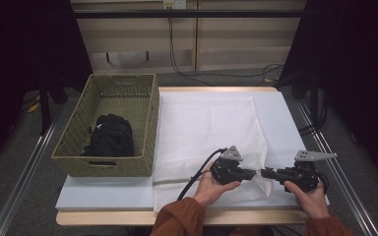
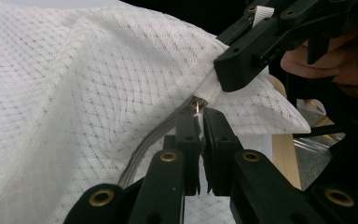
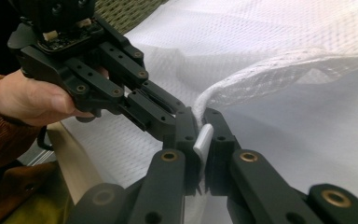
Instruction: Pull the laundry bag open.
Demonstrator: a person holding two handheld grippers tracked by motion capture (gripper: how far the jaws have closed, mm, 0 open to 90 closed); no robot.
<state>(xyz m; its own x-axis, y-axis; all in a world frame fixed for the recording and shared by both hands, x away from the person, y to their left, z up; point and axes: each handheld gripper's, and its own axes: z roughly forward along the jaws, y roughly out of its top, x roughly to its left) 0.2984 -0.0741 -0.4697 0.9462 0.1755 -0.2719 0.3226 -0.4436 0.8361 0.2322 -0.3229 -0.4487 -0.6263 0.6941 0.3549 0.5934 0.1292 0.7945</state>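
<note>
Black jaws of the left gripper [image 2: 200, 122] stand nearest the lens in the left gripper view, closed together on the metal zipper pull [image 2: 197, 106] of the white mesh bag [image 2: 88, 107]. The zipper track [image 2: 142, 149] runs down and away from that pull as a grey curved line along the bag's near hem.

Right gripper [image 3: 200, 122]: jaws closed on a white fabric tab [image 3: 203, 140] at the end of the same hem, as the right gripper view shows. In the left gripper view this gripper clamps the bunched white hem just above the zipper pull. The two gripper tips are just beside each other, nearly touching.

Reference landmark: the woven basket [image 1: 142, 142].
- The mesh bag lies flat on the table [image 1: 98, 194], its left edge just beside the basket's right wall. Its long axis runs from the near table edge toward the far edge, parallel to the basket's long side.
- The gripped hem is the bag's near short edge, lifted slightly off the table at the gripped corner, well to the right of the basket.
- A black garment [image 1: 110, 136] lies bundled inside the basket, toward its near end.

Each gripper is held in one hand; rust-coloured sleeves [image 1: 179, 219] cover the forearms.

No brand, label or legible writing is visible on the bag, basket or grippers.
</note>
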